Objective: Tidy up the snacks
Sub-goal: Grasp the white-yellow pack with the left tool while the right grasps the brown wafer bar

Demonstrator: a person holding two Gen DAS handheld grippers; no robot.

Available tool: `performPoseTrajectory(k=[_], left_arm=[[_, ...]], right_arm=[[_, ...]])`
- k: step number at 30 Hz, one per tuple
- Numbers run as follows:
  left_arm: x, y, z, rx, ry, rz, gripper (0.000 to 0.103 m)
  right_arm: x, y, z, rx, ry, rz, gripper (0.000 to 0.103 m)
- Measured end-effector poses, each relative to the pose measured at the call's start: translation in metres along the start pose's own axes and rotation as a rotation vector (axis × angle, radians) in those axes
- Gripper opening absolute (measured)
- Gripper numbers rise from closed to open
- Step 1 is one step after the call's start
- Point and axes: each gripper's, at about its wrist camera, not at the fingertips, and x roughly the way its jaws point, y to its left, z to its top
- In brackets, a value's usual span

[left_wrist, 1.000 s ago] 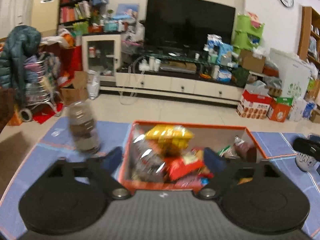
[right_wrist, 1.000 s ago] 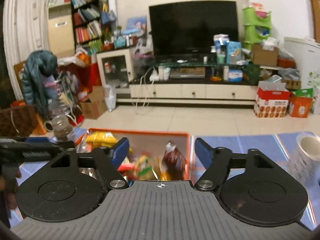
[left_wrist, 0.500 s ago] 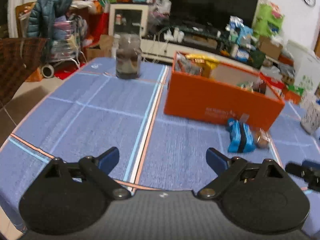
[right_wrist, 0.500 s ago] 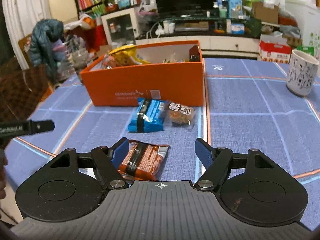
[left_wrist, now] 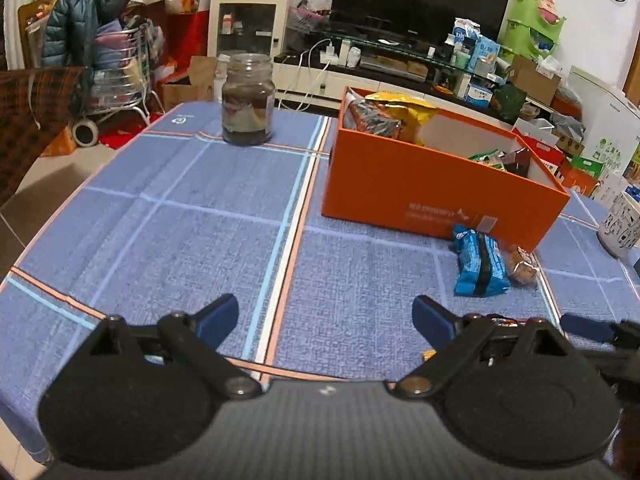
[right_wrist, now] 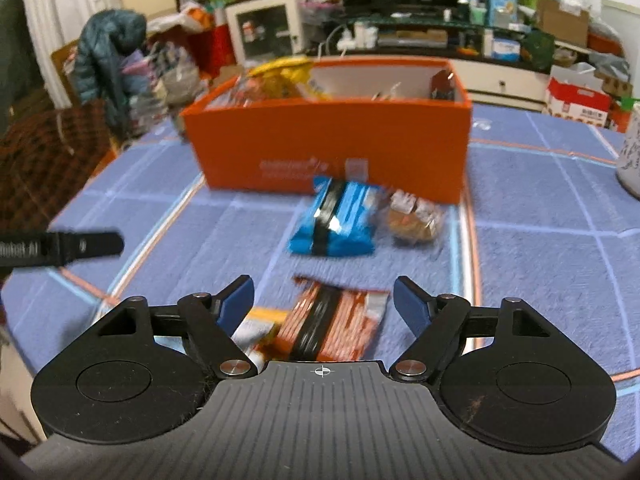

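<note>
An orange box [left_wrist: 420,188] holding several snack packs stands on the blue tablecloth; it also shows in the right wrist view [right_wrist: 328,148]. In front of it lie a blue snack pack [right_wrist: 336,220] and a small clear pack of brown biscuits [right_wrist: 414,218], also seen in the left wrist view as the blue pack [left_wrist: 478,262] and biscuit pack [left_wrist: 522,268]. An orange-and-black pack [right_wrist: 332,324] lies between the fingers of my open right gripper [right_wrist: 324,300], with a yellow-white pack [right_wrist: 256,326] beside it. My left gripper [left_wrist: 324,314] is open and empty over bare cloth.
A glass jar with dark contents [left_wrist: 248,100] stands at the far left of the table. A white patterned mug [left_wrist: 620,224] stands at the right, also in the right wrist view [right_wrist: 632,152]. The table's left edge [left_wrist: 48,216] drops to the floor.
Both grippers pulled back from above the box and dropped low over the near cloth. The right gripper closed in on the orange-and-black pack. Both stayed open.
</note>
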Motion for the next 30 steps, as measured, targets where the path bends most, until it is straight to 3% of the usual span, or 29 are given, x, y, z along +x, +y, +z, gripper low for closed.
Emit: performPoseTrajectory(k=[5,8,10,13,21,30], left_arm=[[0.001,-0.008,-0.003,0.027,0.005,-0.012,0.093],[0.003,-0.010,-0.005,0.034,0.020,-0.020,0.093],[0.004,-0.012,-0.006,0.039,0.022,-0.020,0.093],[0.005,-0.014,-0.006,0.046,0.029,-0.018,0.093],[0.011,-0.031,-0.017,0.021,0.089,-0.068,0.093],[0.026,-0.083,-0.049,0.091,0.153,-0.086,0.093]], right_arm=[[0.011,-0.002,-0.003,0.028,0.047,-0.005,0.068],[0.021,-0.009,-0.006,0.089,0.104,0.036,0.056],[0.027,-0.012,-0.009,0.111,0.129,0.037,0.052],[0.027,-0.015,-0.008,0.097,0.138,0.026,0.037],[0.016,-0.042,-0.011,0.082,0.140,-0.072,0.034],[0.008,-0.055,-0.017,0.085,0.141,-0.056,0.034]])
